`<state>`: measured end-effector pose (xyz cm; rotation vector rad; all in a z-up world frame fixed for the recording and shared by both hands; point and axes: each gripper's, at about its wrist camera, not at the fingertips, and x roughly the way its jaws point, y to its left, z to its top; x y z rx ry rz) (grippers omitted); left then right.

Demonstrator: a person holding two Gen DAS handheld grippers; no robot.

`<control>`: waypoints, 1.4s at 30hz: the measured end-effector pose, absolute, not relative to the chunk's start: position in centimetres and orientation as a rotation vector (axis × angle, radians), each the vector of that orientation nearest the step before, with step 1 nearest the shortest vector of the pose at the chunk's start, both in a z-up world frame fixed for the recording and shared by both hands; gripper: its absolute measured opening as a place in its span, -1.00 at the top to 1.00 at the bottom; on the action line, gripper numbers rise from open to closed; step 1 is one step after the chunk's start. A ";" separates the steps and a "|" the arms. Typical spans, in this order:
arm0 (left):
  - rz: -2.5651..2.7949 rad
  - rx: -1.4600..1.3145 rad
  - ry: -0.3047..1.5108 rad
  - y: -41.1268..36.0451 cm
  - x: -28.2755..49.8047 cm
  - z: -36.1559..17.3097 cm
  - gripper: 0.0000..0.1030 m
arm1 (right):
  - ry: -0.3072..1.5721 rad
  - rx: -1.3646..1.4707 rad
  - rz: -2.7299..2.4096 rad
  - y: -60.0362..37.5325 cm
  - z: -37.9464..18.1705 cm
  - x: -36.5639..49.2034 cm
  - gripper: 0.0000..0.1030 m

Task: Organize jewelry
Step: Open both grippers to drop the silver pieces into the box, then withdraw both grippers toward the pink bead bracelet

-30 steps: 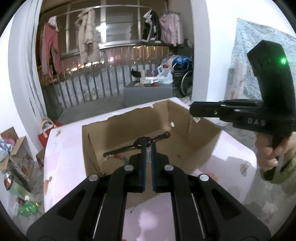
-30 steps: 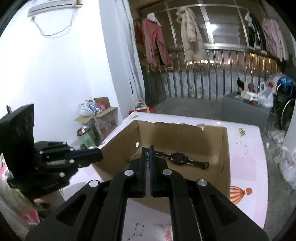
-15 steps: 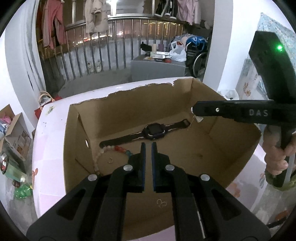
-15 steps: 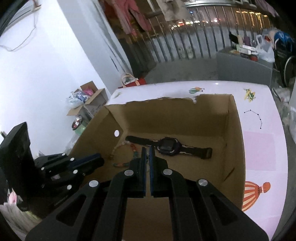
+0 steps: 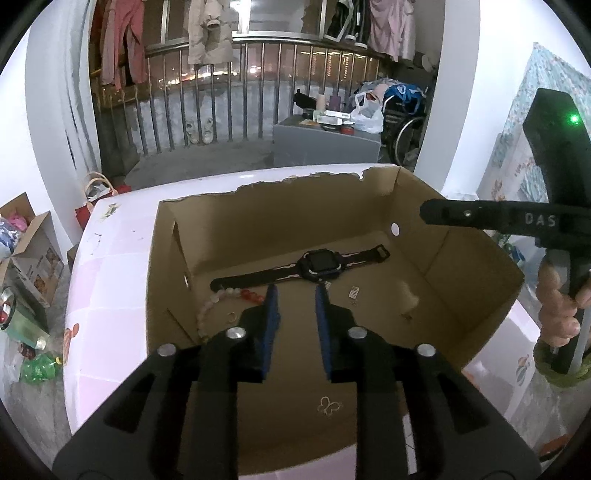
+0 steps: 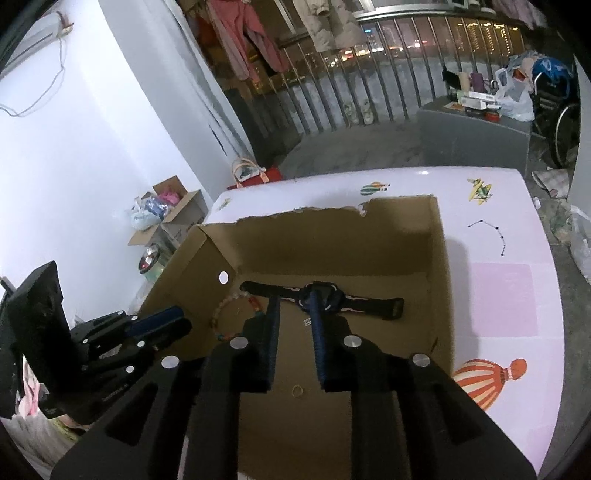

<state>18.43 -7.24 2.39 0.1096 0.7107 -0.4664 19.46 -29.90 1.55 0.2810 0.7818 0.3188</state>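
Note:
An open cardboard box (image 5: 476,254) (image 6: 441,258) stands on a white table. On its floor lie a black wristwatch (image 5: 317,260) (image 6: 354,304), a pale bead bracelet with red beads (image 5: 218,301) (image 6: 221,310), a small ring (image 5: 231,316) (image 6: 297,390), a little butterfly piece (image 5: 328,405) and a tiny clip (image 5: 353,293). My left gripper (image 5: 297,291) hovers over the box just short of the watch, its jaws opening with nothing between them. My right gripper (image 6: 293,299) hangs above the watch, its jaws opening and likewise bare. Each gripper shows at the side of the other view.
The table (image 6: 498,295) bears balloon and plane stickers. A person's hand (image 5: 557,306) holds the right gripper's handle. Behind are a railing with hanging clothes (image 5: 210,33), a grey cabinet (image 5: 325,140) and a wheelchair. Boxes and bottles (image 5: 26,251) sit on the floor at left.
Both grippers came forward and dipped over the box, so its floor and jewelry show fully. Both pairs of jaws, shut before, have parted.

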 end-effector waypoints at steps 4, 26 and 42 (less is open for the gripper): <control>-0.470 0.118 0.685 -7.1 17.0 3.0 0.56 | 0.742 0.286 0.327 -30.5 2.7 17.5 0.52; -0.704 0.179 0.612 -7.2 5.0 2.1 0.45 | 0.732 0.206 0.377 -30.8 0.3 3.8 0.49; -0.704 0.284 0.700 -11.4 6.2 -5.0 0.45 | 0.928 0.021 0.325 -27.8 -7.6 5.1 0.49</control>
